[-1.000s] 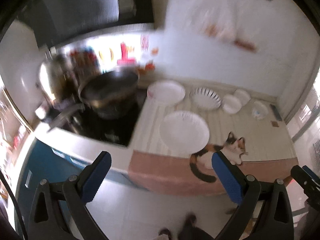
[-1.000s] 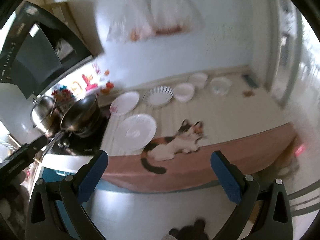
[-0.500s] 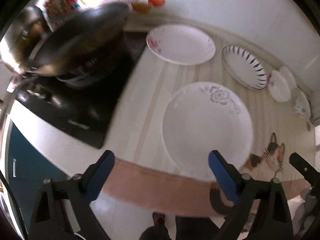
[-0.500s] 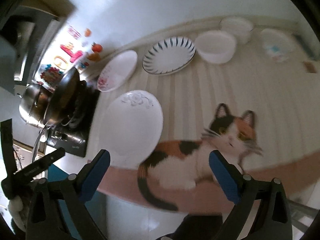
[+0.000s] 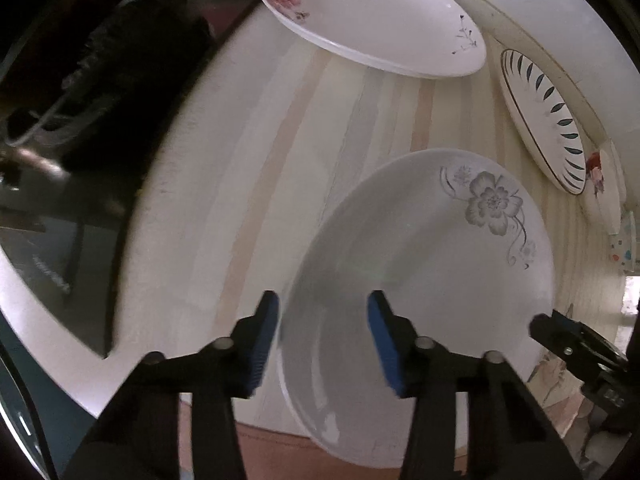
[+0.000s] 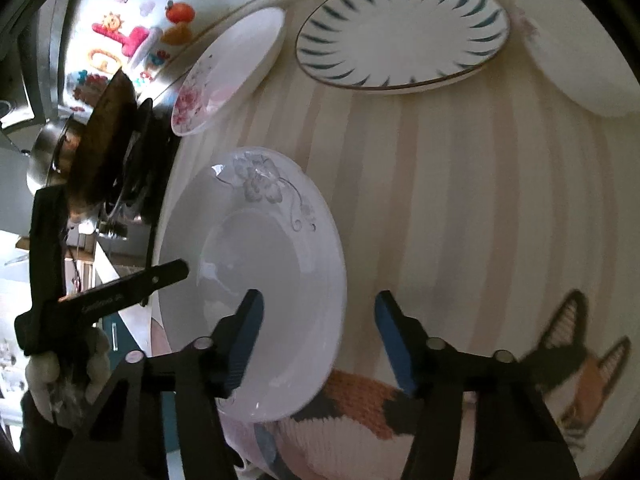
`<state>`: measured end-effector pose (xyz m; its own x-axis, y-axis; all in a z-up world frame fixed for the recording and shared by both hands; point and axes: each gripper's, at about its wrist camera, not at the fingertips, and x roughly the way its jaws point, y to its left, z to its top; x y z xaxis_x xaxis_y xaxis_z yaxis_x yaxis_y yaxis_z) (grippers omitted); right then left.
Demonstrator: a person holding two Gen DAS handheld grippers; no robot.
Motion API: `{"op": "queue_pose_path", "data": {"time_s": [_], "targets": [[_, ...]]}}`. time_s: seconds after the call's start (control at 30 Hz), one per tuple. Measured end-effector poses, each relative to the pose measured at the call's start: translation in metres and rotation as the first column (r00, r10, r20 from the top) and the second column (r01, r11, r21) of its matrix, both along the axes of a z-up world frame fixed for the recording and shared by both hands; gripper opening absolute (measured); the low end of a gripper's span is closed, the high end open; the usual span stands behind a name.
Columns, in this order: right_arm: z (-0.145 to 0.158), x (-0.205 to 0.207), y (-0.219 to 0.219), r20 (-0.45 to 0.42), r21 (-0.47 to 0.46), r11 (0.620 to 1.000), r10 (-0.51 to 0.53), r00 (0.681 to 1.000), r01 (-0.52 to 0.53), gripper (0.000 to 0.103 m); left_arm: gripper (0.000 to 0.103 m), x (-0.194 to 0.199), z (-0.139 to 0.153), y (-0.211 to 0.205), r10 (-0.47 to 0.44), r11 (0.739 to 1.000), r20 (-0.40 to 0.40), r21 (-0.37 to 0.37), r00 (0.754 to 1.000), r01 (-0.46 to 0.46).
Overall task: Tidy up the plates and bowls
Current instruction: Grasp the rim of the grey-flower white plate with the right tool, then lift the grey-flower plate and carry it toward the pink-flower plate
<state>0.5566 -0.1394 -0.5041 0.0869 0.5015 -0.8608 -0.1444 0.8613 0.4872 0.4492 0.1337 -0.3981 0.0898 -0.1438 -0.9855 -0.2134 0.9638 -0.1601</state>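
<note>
A: Where does the left gripper [image 5: 322, 320] sit?

B: Low in the left wrist view, jaws parted to a moderate gap, nothing between them. Its left blue pad is over the striped countertop [image 5: 256, 168] just beside the near-left rim of the grey-flower plate [image 5: 420, 256]; the right pad is over the plate's well. Whether either pad touches the plate, I cannot tell.

A: And the right gripper [image 6: 318, 316]?

B: Bottom centre of the right wrist view, jaws spread wide and holding nothing. Its left pad is over the same plate's well, the right pad over the bare striped top, so the plate's right rim lies between them.

A: The other dishes?

B: The pink-flower plate [image 5: 372, 16] is at the top centre of the left view, the leaf-pattern plate [image 5: 544, 120] at upper right, with small white bowls [image 5: 604, 188] at the right edge beyond it. A dark wok [image 6: 102, 140] stands at the left of the right view, and a cat print [image 6: 568, 356] is at its lower right.
</note>
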Motion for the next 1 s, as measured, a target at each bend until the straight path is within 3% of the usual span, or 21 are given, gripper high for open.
{"op": "queue_pose_path", "data": {"time_s": [0.1,0.27,0.73,1.0], "targets": [[-0.003,0.004,0.008,-0.011,0.0,1.0,0.023,1.0,-0.023,0.032,0.041,-0.001,0.0,0.0,-0.006,1.0,0.015,-0.007,1.0,0.007],[-0.009,0.007,0.013,-0.005,-0.022,0.999,0.027,1.0,-0.027,0.019,0.041,-0.01,0.006,0.004,0.009,0.999,0.022,-0.033,1.0,-0.008],[0.0,-0.002,-0.015,0.002,-0.017,1.0,-0.019,1.0,0.019,0.018,0.041,-0.01,0.026,-0.03,-0.098,0.995,0.053,0.008,0.994,0.097],[0.019,-0.012,-0.052,0.031,-0.017,0.998,-0.063,0.998,0.064,0.018,0.041,-0.008,0.04,-0.074,-0.159,0.987,0.086,0.012,0.983,0.159]]}}
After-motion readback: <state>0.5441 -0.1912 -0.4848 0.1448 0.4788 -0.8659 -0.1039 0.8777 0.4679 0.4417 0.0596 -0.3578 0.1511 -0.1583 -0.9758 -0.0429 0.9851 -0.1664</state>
